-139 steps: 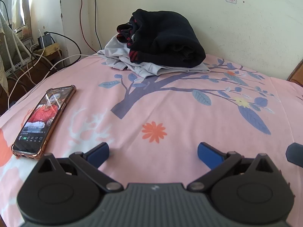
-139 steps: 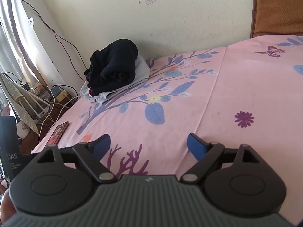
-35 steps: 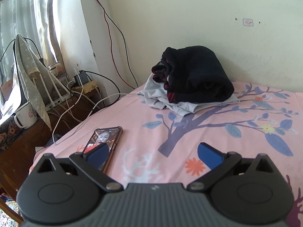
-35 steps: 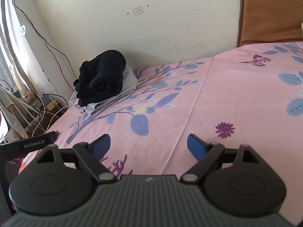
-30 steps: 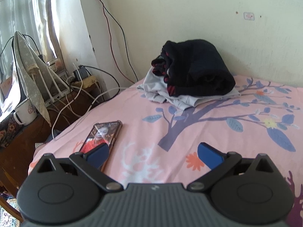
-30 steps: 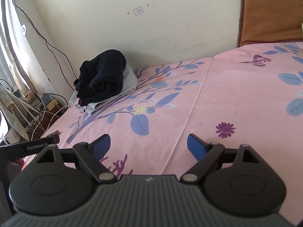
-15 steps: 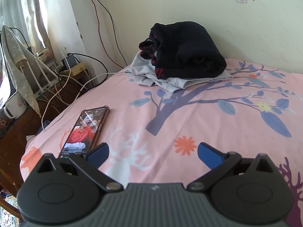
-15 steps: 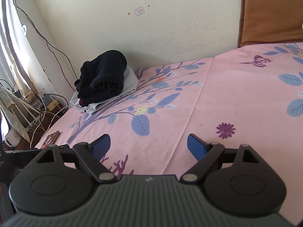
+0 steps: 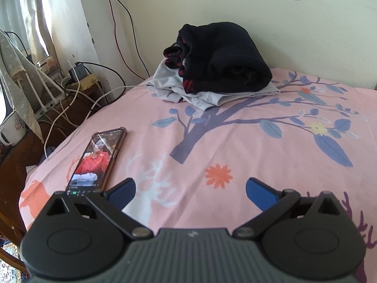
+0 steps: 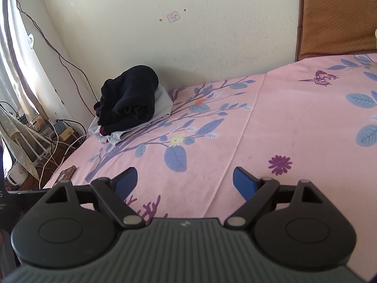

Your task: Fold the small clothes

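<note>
Hovering low over the pink floral bedsheet, the left gripper has its blue-padded fingers spread wide with nothing between them, and the right gripper is held the same way, splayed and empty, above the middle of the bed. Both point toward the far corner by the wall, a pose that suits approaching the clothes as well as backing away from them.

Just ahead of the left gripper's left finger a phone lies face up near the edge of the mattress, its screen lit; it seems parked there to stay within sight, though it sits inside the working area. The broad middle of the sheet between the grippers and the clothes is bare, which would give room to spread a garment flat.

Further out, well apart from both grippers, the clothes sit in one stack against the wall: a black garment with red trim, rolled or doubled over into a thick bundle, rests on top of a flatter light grey garment. The black piece's left end is loose and rumpled, and the grey one's layers splay unevenly at its near corner. Such a pile fits clothes gathered and waiting to be folded, and equally clothes roughly folded and set aside out of the way; the views do not settle which.
</note>
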Available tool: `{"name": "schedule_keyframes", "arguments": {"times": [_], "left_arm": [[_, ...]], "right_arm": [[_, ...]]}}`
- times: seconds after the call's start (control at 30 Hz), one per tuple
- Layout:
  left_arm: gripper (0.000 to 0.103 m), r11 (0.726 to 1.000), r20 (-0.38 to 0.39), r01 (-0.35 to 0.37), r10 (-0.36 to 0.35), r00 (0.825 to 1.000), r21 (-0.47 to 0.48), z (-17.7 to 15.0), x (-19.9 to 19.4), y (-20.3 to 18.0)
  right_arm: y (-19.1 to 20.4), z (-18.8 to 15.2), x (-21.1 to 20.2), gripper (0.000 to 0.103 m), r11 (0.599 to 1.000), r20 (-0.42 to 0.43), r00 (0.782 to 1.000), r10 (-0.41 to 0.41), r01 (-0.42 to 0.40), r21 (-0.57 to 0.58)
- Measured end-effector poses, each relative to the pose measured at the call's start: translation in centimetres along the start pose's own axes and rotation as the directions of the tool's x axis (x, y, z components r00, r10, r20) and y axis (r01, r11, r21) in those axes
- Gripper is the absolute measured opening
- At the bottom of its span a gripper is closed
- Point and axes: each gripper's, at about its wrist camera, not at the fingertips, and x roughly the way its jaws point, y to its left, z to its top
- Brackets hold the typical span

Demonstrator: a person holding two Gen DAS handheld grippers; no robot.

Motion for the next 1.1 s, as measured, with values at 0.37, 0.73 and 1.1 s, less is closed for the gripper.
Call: {"name": "schedule_keyframes", "arguments": {"times": [0.37,0.73,1.1], "left_arm": [[0.103,0.999,-0.025,0.042,-0.042,0.999,0.016,-0.3,-0.8,-1.0],[0.103,0.998,-0.044,0.06,-0.059,0.997,0.027,-0.7,-1.1,-1.7],[0.103,0.993,-0.058,0.111,-0.108,0.992,0.049,-1.3,-1.7,-2.8]], "right_arm": [[-0.2,0.1,0.0,0.09,1.0,0.004,1.0,0.007,-0.007,-0.001],[-0.2,0.1,-0.2,0.09,1.0,0.009,1.0,0.013,-0.013,0.002],[-0.2,0.2,-0.2,0.09,1.0,0.011,1.0,0.015,-0.015,0.001]]}}
